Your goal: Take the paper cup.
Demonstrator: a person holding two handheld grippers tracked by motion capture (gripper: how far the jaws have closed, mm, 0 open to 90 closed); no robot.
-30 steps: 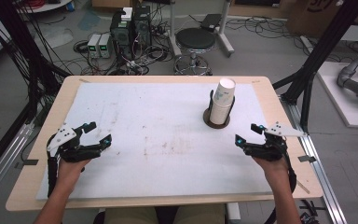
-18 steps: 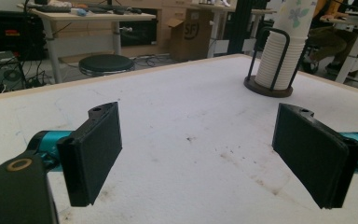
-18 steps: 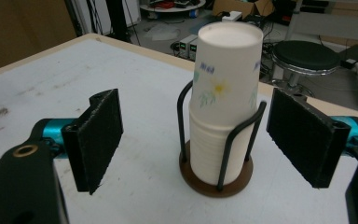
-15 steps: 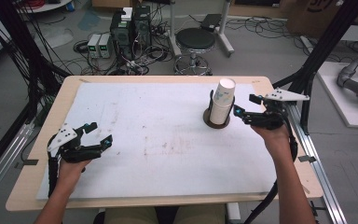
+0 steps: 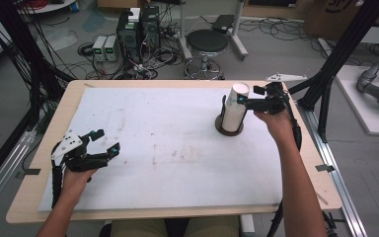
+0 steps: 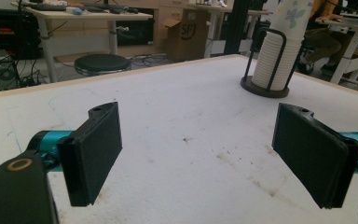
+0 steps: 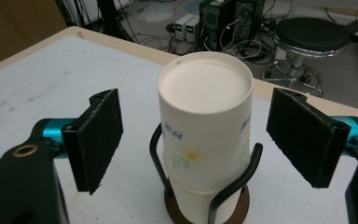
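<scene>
A stack of white paper cups point(image 5: 235, 106) stands upside down in a black wire holder with a round brown base point(image 5: 224, 130) at the table's far right. My right gripper point(image 5: 247, 97) is open at the top of the stack. In the right gripper view its pads point(image 7: 98, 140) flank the top cup point(image 7: 205, 116), which has a flower print, with a gap on each side. Near the front left my left gripper point(image 5: 108, 139) hovers open and holds nothing. From the left gripper view point(image 6: 203, 149), the cup stack point(image 6: 279, 46) is far ahead on the right.
A white foam sheet point(image 5: 168, 163), stained near the middle, covers the wooden table point(image 5: 296, 197). Behind the table are a black stool point(image 5: 206, 42), computer boxes point(image 5: 138, 24) and cables on the floor. Black frame posts point(image 5: 340, 54) rise at both sides.
My right gripper has moved from the front right of the table forward and up to the top of the cup stack. The left gripper has stayed where it was.
</scene>
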